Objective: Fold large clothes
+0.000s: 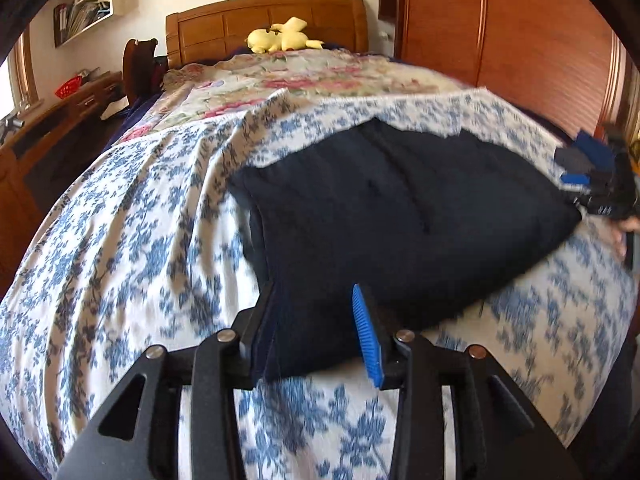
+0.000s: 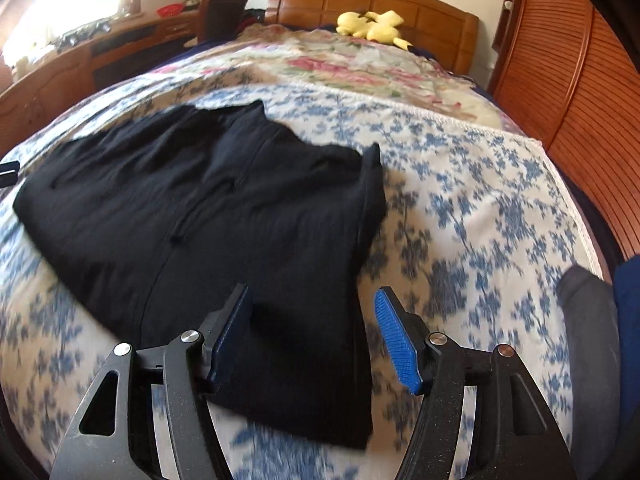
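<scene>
A black garment [image 1: 400,208] [image 2: 200,208] lies folded flat on the blue-flowered bedsheet [image 1: 120,240] [image 2: 460,220]. In the left wrist view my left gripper [image 1: 312,292] stands open over the garment's near corner. That corner sits between the jaws, and the blue pad [image 1: 368,336] on the right stands free of the cloth. My right gripper [image 2: 314,290] is open wider over the garment's near edge, and the cloth lies flat under the gap. The right gripper [image 1: 588,168] also shows at the garment's far right corner in the left wrist view.
A pink-flowered quilt [image 1: 280,80] covers the far half of the bed. A yellow plush toy [image 1: 280,38] [image 2: 372,26] lies by the wooden headboard [image 1: 264,20]. A wooden wardrobe [image 1: 520,40] stands to the right and a desk [image 2: 100,52] to the left. Grey and blue cloth [image 2: 588,320] hangs off the right edge.
</scene>
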Available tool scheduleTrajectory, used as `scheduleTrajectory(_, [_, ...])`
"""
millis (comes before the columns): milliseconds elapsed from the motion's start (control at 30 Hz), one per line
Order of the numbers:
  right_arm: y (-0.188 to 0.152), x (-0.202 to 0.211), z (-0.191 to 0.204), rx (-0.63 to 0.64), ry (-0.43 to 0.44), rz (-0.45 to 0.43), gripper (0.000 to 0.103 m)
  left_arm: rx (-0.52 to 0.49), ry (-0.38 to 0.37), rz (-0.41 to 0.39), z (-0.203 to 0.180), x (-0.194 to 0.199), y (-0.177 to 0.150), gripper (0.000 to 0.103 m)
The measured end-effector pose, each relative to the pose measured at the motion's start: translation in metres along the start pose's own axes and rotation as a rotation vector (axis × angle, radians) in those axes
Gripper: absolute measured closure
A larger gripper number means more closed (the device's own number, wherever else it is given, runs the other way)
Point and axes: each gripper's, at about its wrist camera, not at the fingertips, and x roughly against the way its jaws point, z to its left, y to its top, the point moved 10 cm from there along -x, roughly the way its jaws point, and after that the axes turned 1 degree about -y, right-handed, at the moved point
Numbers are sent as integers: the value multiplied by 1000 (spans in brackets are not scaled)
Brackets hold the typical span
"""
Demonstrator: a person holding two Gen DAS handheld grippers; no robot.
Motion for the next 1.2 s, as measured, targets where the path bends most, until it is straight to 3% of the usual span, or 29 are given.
scheduleTrajectory(167, [-18,8,-1,-29,27,7,33,14,15,30,3,-6,-20,66])
scheduleTrajectory(333, [-37,-6,4,-53,48,74,29,42,24,55,14,-19,-27,64])
scheduleTrajectory(500, [-52,-18,8,-79,65,102,28,97,-5,85,16,-31,-32,64])
scheduleTrajectory(567, [-54,-19,7,-107,93,105,29,86,-23,97,12,-32,-33,71])
scheduleTrajectory(667, [-54,-15,13,-125,185,102,60,84,-43,124,5,-32,-36,98])
scheduleTrajectory(700, [-54,-13,17,-122,212,99,81,72,-45,132,1,-31,-36,100])
scheduleTrajectory(733, [-54,-9,22,-109,220,95,88,57,-35,128,-2,-27,-36,101])
scheduleTrajectory(833, [-51,9,32,-26,157,75,93,31,-32,108,-10,-7,-31,102])
scheduleTrajectory(1033, [-52,51,30,0,151,34,95,24,-64,66,-25,45,-42,102])
scheduleTrajectory(1200, [-91,92,36,16,168,35,95,9,-80,35,-49,88,-72,102])
